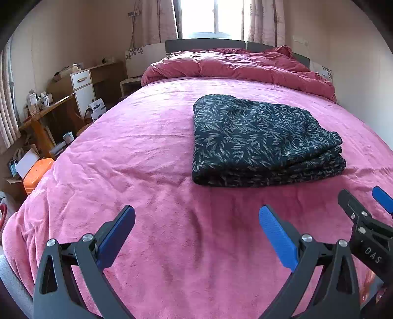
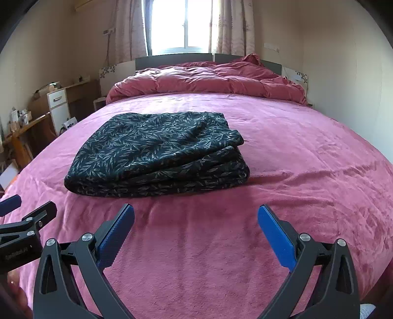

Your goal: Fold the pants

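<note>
The pants lie folded mid-bed, toward the near edge of the bed. Your left gripper and right gripper are spread, empty. Keep both clear of the stack.

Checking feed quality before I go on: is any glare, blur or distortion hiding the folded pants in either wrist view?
Left wrist view: the bright window is blown out, but the dark leaf-print folded pants stay sharp; fisheye bends the pink plush bedspread. Right wrist view: same window glare, pants clear, corners vignetted black.
</note>
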Demonstrator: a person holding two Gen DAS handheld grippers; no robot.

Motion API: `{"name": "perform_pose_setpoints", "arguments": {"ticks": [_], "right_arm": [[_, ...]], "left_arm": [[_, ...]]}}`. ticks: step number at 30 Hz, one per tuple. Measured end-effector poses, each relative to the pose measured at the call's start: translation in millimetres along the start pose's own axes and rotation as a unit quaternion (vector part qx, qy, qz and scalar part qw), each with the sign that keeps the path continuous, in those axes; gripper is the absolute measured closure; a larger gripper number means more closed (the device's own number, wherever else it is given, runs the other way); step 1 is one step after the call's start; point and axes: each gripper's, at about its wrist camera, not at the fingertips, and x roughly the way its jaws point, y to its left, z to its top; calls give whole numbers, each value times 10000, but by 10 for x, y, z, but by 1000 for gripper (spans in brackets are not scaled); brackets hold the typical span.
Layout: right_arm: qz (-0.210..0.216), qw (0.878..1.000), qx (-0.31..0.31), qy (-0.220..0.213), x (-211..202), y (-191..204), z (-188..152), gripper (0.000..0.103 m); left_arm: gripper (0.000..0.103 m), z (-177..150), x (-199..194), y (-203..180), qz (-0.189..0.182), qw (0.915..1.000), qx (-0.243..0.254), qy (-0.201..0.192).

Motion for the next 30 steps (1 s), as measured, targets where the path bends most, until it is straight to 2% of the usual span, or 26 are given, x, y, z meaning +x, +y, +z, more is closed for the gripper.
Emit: {"name": "perform_pose_setpoints", "arguments": {"ticks": [30], "right_arm": [[45, 9998, 82, 181, 45, -8, -24, 4]], "left_arm": [[2, -17, 38, -23, -76, 9999, -24, 142]]}}
